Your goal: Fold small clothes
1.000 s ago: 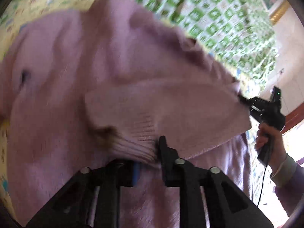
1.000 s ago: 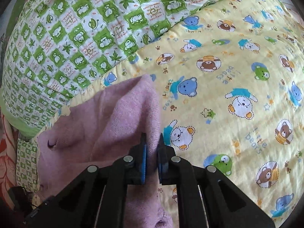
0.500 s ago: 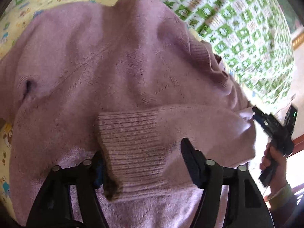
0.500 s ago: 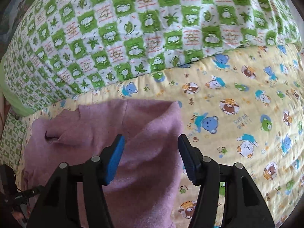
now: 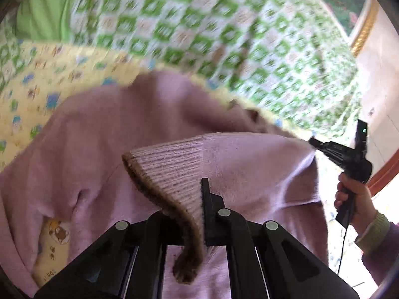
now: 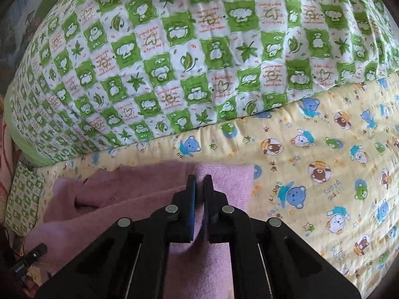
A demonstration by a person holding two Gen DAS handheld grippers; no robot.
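Pink sweater [image 5: 99,149] on yellow quilt [image 6: 324,149]. Jaws just closed: left gripper [image 5: 199,199] pinches ribbed cuff [image 5: 169,174], right gripper [image 6: 199,186] pinches sleeve's other end. Sleeve lifted, ready to fold in. Body not folded yet.

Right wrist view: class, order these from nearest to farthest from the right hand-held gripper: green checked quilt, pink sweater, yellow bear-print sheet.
1. Pink sweater: pinched in the right hand-held gripper.
2. Yellow bear-print sheet: under the sweater, spreading right.
3. Green checked quilt: beyond, across the top.
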